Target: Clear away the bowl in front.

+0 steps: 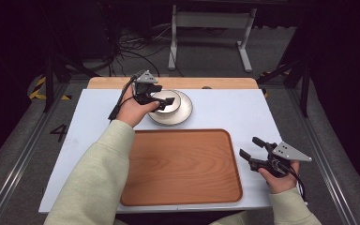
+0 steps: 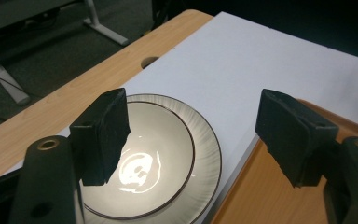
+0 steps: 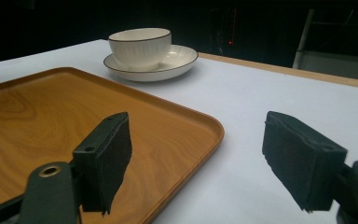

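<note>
The bowl (image 3: 140,47) and saucer (image 3: 179,58) were cream with dark rims; the tray (image 1: 183,168) was orange-brown woodgrain.

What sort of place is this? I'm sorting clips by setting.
Probably a lab or recording workspace, not a home: a white-topped wooden table on a grey floor, loose black cables behind it, and a hand-held left gripper over crockery.

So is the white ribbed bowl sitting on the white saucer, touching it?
Touching. The right gripper view shows the white ribbed bowl resting in the white saucer, its base meeting the saucer's well with no gap.
</note>
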`<state>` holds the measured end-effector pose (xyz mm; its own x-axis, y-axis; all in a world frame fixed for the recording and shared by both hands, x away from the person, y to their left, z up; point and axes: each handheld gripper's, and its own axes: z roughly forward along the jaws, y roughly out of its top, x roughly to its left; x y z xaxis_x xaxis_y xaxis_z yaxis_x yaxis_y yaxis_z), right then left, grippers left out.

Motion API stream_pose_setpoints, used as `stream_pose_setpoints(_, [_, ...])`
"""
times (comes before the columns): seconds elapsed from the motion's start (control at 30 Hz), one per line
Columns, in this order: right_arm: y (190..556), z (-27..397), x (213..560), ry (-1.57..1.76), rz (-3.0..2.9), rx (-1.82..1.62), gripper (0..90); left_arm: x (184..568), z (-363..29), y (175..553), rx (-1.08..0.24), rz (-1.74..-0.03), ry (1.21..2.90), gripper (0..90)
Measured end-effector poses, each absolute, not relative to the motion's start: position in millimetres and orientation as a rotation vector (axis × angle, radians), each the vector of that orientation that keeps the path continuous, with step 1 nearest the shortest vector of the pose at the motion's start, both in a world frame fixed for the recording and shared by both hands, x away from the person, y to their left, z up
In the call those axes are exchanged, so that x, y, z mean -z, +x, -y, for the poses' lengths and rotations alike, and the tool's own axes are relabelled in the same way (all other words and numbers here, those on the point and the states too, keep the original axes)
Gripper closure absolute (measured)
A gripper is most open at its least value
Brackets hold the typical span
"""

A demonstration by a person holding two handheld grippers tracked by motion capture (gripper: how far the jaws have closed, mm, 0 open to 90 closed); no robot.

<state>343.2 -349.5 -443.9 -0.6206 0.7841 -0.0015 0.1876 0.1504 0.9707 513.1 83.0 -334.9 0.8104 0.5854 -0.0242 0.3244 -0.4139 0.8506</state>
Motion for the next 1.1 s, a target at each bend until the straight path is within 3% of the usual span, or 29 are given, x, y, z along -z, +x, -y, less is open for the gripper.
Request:
stream_pose_setpoints(0.27, [343.1, 351.6, 443.6, 0.932, -1.904, -1.506, 23.0, 337.0, -73.7, 519.5, -0.36, -0.622, 2.137, 28.8])
stream_pose_setpoints(0.67, [341.7, 353.5, 443.6, 0.925, -1.916, -1.514, 23.9, 347.6, -66.3, 532.8, -0.314, -0.512, 2.268, 47.9])
stream_pose_setpoints(1.1, [336.8, 357.7, 444.1, 0.925, -1.922, -1.508, 24.4, 365.7, -62.6, 544.4, -0.265, -0.578, 2.311, 49.4])
